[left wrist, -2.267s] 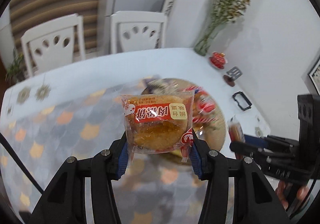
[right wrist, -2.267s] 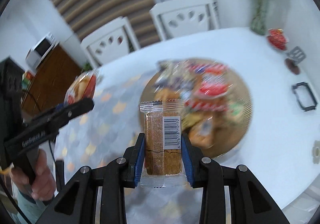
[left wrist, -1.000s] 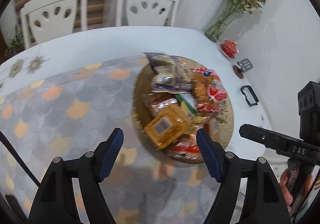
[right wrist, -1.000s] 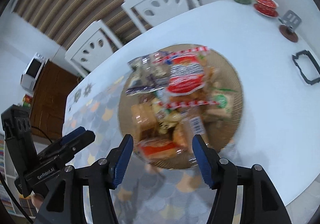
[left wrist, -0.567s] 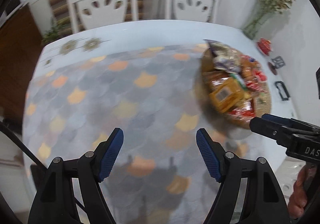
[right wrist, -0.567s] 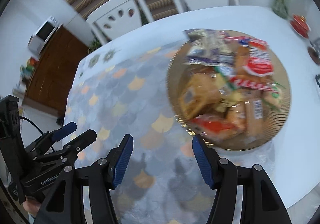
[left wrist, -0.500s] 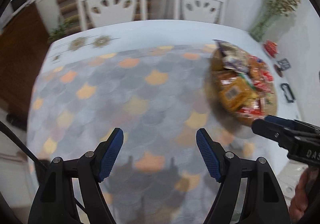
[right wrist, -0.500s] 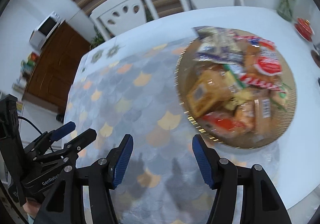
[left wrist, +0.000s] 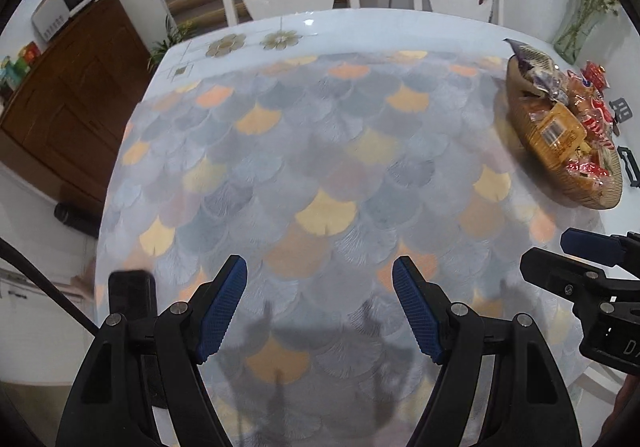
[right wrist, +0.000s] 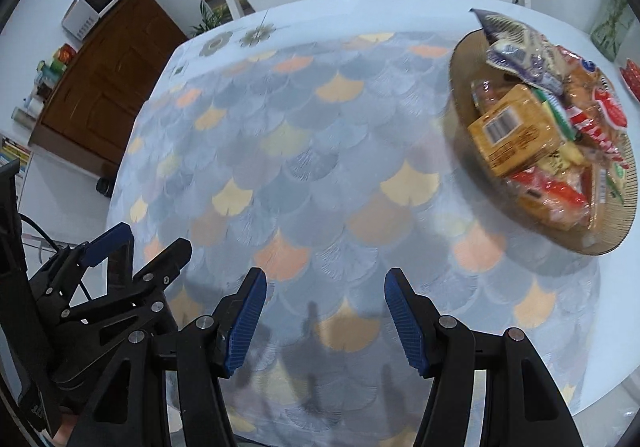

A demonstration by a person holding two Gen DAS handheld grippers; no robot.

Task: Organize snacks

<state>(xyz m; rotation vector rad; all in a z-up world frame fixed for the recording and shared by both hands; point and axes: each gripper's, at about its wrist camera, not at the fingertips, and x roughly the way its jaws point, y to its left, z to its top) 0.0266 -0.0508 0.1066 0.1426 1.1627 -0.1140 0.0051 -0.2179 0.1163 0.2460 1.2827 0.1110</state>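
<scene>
Both the left gripper (left wrist: pixel 320 305) and right gripper (right wrist: pixel 324 317) hang released, holding nothing, over the scale-patterned tablecloth (left wrist: pixel 320 151); the round woven tray of packaged snacks (right wrist: pixel 612 235) sits well apart, near the table's right edge.

My tongs hang over a white round table (left wrist: pixel 340 17) whose near and middle parts are covered by a cloth (left wrist: pixel 320 175) printed with grey, orange and yellow fan-shaped scales. Taking the cloth as my landmark: a woven basket tray (right wrist: pixel 612 239) heaped with wrapped snacks (right wrist: pixel 516 135) rests at its right edge. Beyond the cloth's far left corner, flower motifs (left wrist: pixel 256 41) show on the bare white top. Right of the tray, off the cloth, lies a small black frame (left wrist: pixel 630 167).
</scene>
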